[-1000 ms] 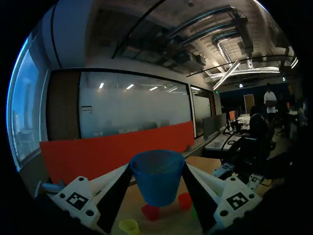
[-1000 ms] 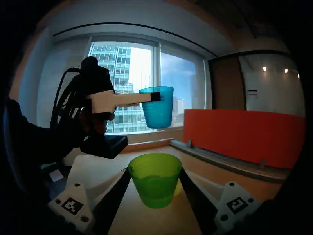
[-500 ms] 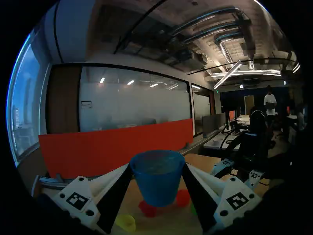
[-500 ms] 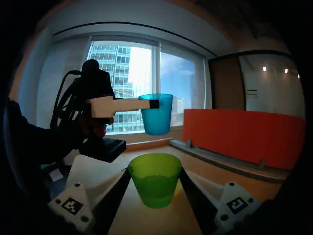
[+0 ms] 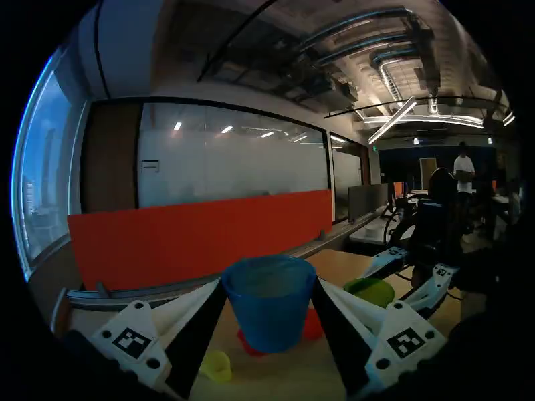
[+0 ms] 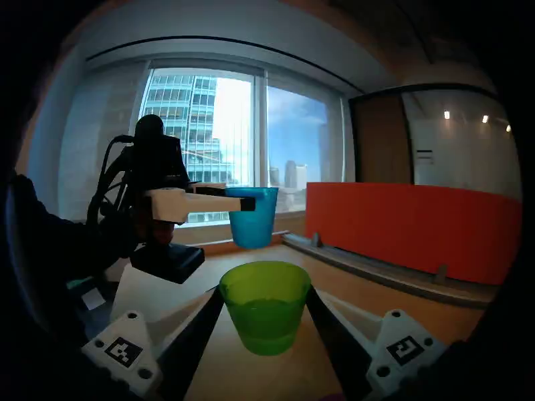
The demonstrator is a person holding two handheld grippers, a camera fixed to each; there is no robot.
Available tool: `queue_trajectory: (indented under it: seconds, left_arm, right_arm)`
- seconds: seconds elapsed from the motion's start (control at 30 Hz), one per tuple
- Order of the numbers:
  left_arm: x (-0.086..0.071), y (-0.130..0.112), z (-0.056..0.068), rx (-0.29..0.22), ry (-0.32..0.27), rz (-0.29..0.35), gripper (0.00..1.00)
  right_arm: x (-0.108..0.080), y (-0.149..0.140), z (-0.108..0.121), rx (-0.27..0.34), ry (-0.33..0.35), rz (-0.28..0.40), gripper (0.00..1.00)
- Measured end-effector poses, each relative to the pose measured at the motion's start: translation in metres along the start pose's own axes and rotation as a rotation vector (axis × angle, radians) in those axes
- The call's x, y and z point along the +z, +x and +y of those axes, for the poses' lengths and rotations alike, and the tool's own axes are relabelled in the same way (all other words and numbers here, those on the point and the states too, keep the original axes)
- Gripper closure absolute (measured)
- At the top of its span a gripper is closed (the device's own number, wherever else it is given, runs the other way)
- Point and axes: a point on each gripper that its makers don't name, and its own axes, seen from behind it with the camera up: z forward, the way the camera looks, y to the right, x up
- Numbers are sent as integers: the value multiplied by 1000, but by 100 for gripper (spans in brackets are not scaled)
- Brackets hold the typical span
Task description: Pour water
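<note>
In the left gripper view my left gripper (image 5: pixel 269 306) is shut on an upright blue cup (image 5: pixel 269 301) held above the wooden table (image 5: pixel 294 377). The right gripper view has my right gripper (image 6: pixel 265 314) shut on an upright green cup (image 6: pixel 265 304) with water in its lower part. Farther off in that view, the left gripper (image 6: pixel 249 204) holds the blue cup (image 6: pixel 252 217) up and to the left of the green cup, with a gap between them. From the left gripper view the green cup (image 5: pixel 368 291) sits to the right between the right gripper's fingers (image 5: pixel 435 284).
A red cup (image 5: pixel 309 326) and a yellow cup (image 5: pixel 217 365) sit on the table below the blue cup. An orange divider panel (image 6: pixel 414 227) runs along the table's far side. Large windows (image 6: pixel 221 147) lie behind the left gripper. A person's sleeve (image 6: pixel 47 247) is at left.
The left gripper has come down with the blue cup, now lower and nearer the green cup. The green cup stays held in the right gripper.
</note>
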Motion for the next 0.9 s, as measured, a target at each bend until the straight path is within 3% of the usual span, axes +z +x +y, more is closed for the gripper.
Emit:
queue_trajectory:
  seconds: [0.4, 0.9]
  left_arm:
    - [-6, -27, -2, -14, 2, -40, 14]
    - [-8, -60, 5, 13, -15, -102, 14]
  right_arm:
    - [-12, -5, 0, 11, -5, -21, 9]
    - [-20, -16, -3, 11, -3, -59, 9]
